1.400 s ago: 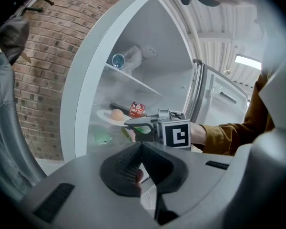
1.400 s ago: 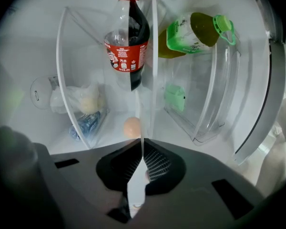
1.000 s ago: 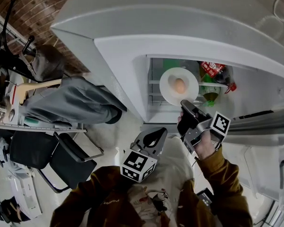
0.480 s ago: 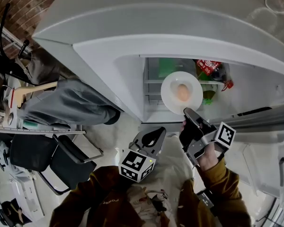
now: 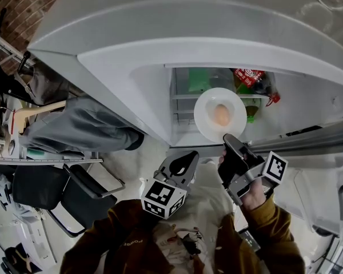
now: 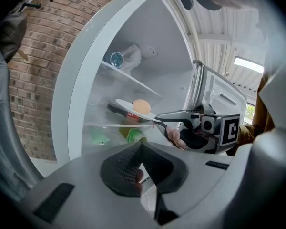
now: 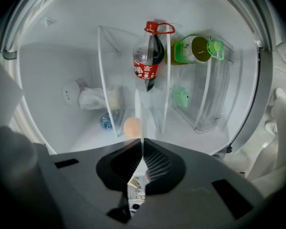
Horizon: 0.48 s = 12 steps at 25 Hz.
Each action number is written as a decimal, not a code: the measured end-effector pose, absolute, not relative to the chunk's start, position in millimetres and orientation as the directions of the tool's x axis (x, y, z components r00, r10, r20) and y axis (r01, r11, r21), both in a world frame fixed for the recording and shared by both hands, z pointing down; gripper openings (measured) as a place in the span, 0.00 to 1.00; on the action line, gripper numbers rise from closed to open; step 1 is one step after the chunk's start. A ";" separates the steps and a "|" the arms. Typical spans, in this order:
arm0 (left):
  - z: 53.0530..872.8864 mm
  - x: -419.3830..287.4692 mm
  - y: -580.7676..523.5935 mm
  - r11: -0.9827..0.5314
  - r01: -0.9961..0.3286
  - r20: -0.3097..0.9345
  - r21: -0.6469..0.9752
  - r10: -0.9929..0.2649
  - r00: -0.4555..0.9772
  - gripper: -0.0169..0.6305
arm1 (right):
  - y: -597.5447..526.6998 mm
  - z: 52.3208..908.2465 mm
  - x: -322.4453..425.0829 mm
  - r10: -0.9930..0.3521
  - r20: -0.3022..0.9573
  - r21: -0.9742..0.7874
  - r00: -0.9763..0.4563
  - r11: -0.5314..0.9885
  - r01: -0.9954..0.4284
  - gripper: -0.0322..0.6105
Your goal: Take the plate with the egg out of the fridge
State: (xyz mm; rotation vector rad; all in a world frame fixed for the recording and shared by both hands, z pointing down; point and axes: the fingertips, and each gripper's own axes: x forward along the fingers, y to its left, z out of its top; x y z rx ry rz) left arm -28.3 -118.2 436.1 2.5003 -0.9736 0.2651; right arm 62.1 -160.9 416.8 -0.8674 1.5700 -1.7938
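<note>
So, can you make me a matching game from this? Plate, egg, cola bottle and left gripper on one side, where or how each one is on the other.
Things:
1. plate
2. egg
3. cola bottle
4. left gripper

Places or states:
A. shut, nothing in it
B. inside the fridge, red cap
C. lying on the plate
D. pinched by its rim in the right gripper

Pairs: 1-D, 2-C, 3-B, 4-A

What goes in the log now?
right hand-held gripper: shut on plate | egg: on plate | left hand-held gripper: shut | fridge: open
</note>
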 end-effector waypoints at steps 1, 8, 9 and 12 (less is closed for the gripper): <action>436.0 -29.5 -119.2 -0.652 -0.681 0.328 0.334 -0.596 0.733 0.04 | -160.0 416.6 61.7 -0.786 0.091 -0.992 -0.612 -0.125 0.013 0.08; 433.0 -32.3 -124.1 -0.650 -0.686 0.319 0.327 -0.608 0.727 0.04 | -152.4 416.4 58.8 -0.763 0.095 -0.992 -0.640 -0.124 0.001 0.08; 432.5 -32.3 -124.5 -0.651 -0.686 0.318 0.325 -0.608 0.727 0.04 | -151.7 416.4 58.7 -0.762 0.093 -0.992 -0.640 -0.123 0.003 0.08; 431.6 -32.9 -126.7 -0.651 -0.689 0.317 0.319 -0.611 0.725 0.04 | -150.1 416.5 56.9 -0.760 0.086 -0.993 -0.644 -0.120 0.008 0.08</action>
